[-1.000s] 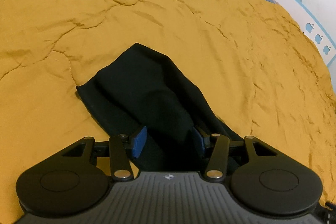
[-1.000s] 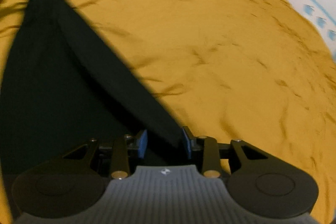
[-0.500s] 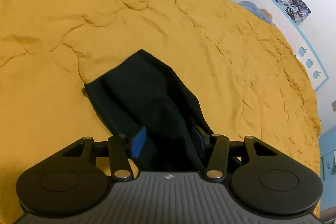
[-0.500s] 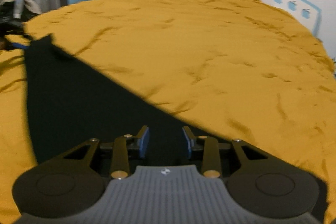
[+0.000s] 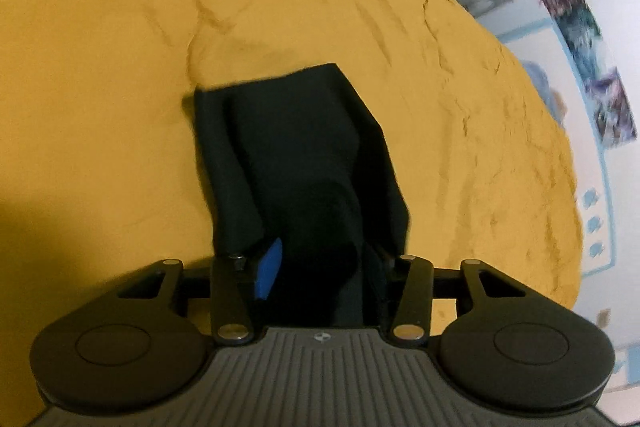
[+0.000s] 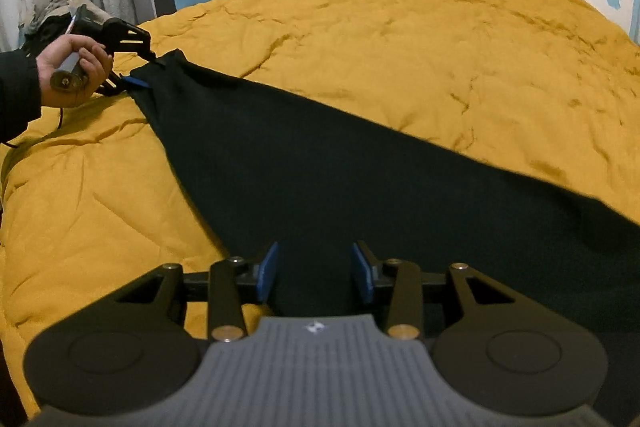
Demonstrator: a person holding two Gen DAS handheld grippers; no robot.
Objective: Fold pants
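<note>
While pants [image 5: 296, 155] bunch between left fingers [image 5: 269, 269], right fingers [image 6: 267, 271] apart.

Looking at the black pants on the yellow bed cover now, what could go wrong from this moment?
1. The right hand-held gripper has just been opening, with the pants between its pads but apparently not pinched; that end may drop crooked.
2. The left hand-held gripper has bunched cloth between its fingers, so a crease could be folded in.

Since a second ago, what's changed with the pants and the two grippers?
The right gripper has been opening, letting go of the black pants, which now lie spread on the yellow bedspread. The left gripper has rolled but keeps its grip on its end.
</note>
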